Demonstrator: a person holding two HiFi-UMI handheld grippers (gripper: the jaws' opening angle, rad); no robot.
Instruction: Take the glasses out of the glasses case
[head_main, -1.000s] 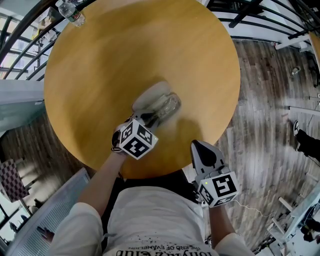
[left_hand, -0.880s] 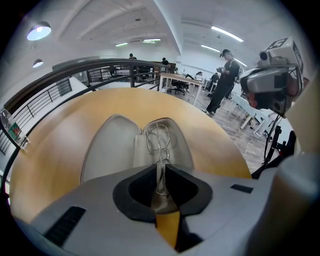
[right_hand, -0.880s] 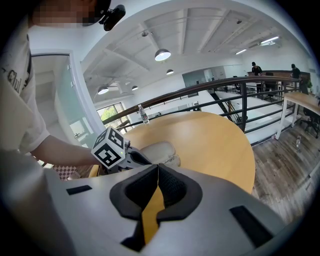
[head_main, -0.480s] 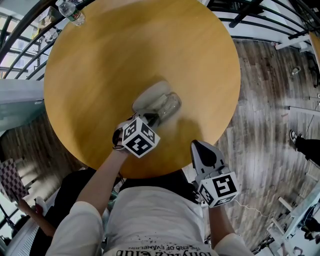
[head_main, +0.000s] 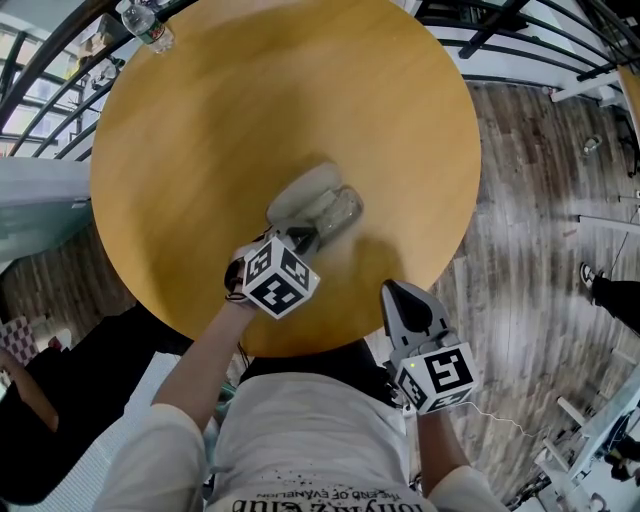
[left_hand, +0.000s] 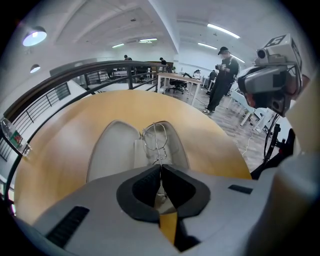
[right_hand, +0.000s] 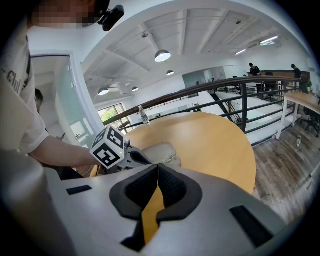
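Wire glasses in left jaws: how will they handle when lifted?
The glasses: thin wire frame, so probably light and bendy. Pinched at one spot by the left hand-held gripper, they may pivot or slip. Their glasses case lies open; snagging seems unlikely.

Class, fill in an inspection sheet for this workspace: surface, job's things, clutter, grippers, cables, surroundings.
Surface: round wooden table, bare wood.
Job's things: glasses case lies open on the table; wire-framed glasses over it.
Clutter: plastic bottle at the far edge.
Grippers: left gripper shut on the glasses; right gripper shut, empty, off the table's near edge.
Cables: thin white cable over the floor.
Surroundings: dark railing, plank floor.
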